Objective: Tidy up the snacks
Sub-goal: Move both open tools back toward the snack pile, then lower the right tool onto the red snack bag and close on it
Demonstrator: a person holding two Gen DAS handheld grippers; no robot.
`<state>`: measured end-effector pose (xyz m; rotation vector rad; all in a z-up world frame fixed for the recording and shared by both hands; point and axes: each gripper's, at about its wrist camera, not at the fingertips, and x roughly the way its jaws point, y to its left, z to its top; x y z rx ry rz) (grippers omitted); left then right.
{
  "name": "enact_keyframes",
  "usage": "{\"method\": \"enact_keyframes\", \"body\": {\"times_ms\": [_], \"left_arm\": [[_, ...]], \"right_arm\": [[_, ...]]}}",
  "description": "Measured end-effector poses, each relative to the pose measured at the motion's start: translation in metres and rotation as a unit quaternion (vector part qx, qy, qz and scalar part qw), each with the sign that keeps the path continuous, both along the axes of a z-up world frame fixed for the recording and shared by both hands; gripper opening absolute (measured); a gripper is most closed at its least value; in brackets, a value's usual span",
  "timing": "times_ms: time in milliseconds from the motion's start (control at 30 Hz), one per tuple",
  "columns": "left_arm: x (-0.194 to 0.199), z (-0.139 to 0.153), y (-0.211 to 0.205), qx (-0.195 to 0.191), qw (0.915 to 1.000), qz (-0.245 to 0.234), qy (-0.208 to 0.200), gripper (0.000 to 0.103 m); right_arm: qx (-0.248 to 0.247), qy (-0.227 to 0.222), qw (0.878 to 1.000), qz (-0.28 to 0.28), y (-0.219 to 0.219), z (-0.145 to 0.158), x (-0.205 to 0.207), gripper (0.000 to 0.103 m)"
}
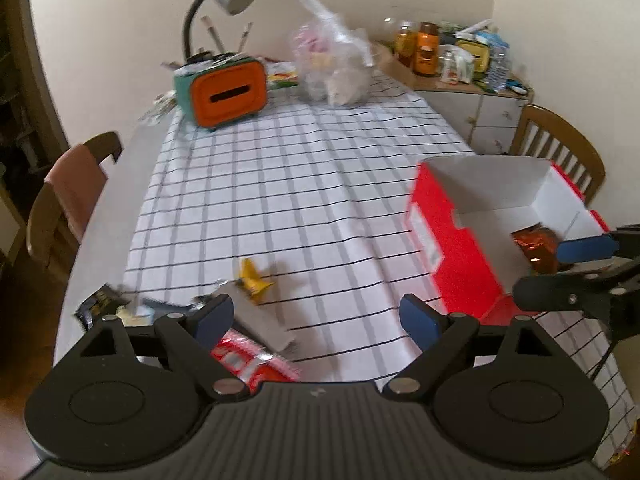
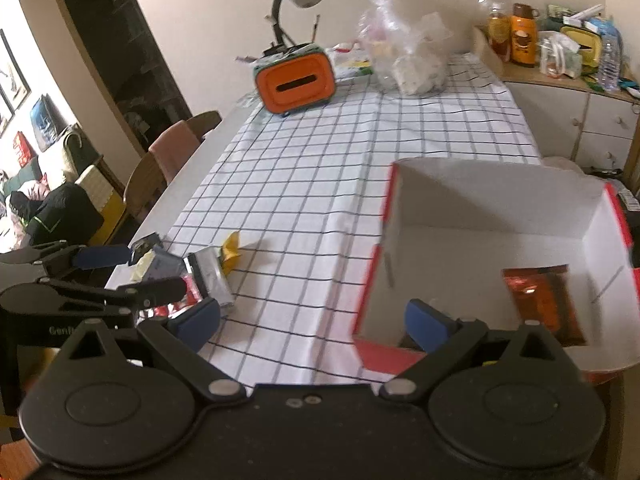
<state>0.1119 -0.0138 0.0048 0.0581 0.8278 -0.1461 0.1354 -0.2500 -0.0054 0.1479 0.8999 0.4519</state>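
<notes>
Your left claw (image 1: 316,316) and right claw (image 2: 312,316) both gape wide, nothing between their pads.

One orange packet (image 2: 544,300) already lies in the red box (image 2: 420,200) at the table's right edge, just ahead of your right claw. The loose snacks sit near the left edge: a yellow wrapper (image 1: 253,276), a silver packet (image 2: 210,276) and a red-and-white packet (image 1: 256,360), the last almost under your left claw's left finger. They overlap, so a hasty pinch may catch two or skid off foil; a low sweep could also snag the checked cloth (image 1: 304,184).
</notes>
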Motion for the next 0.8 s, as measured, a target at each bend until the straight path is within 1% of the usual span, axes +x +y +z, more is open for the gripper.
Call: {"method": "enact_keyframes", "body": {"times_ms": [300,400,700,800], "left_arm": [[-0.001,-0.016,0.080,0.019,0.9991,0.038,0.004,0.091],[-0.002,-0.023,0.104,0.020,0.9986,0.049,0.007,0.091],[-0.010,-0.043,0.146,0.035,0.9977,0.056,0.013,0.091],[-0.014,-0.051,0.154,0.041,0.9978,0.050,0.016,0.091]], "right_arm": [[-0.012,0.029,0.999,0.000,0.066,-0.013,0.001,0.099],[-0.014,0.045,0.999,-0.006,0.089,-0.021,0.004,0.099],[-0.032,0.089,0.996,-0.008,0.161,-0.047,0.015,0.097],[-0.031,0.114,0.993,-0.017,0.180,-0.058,0.021,0.096]]}}
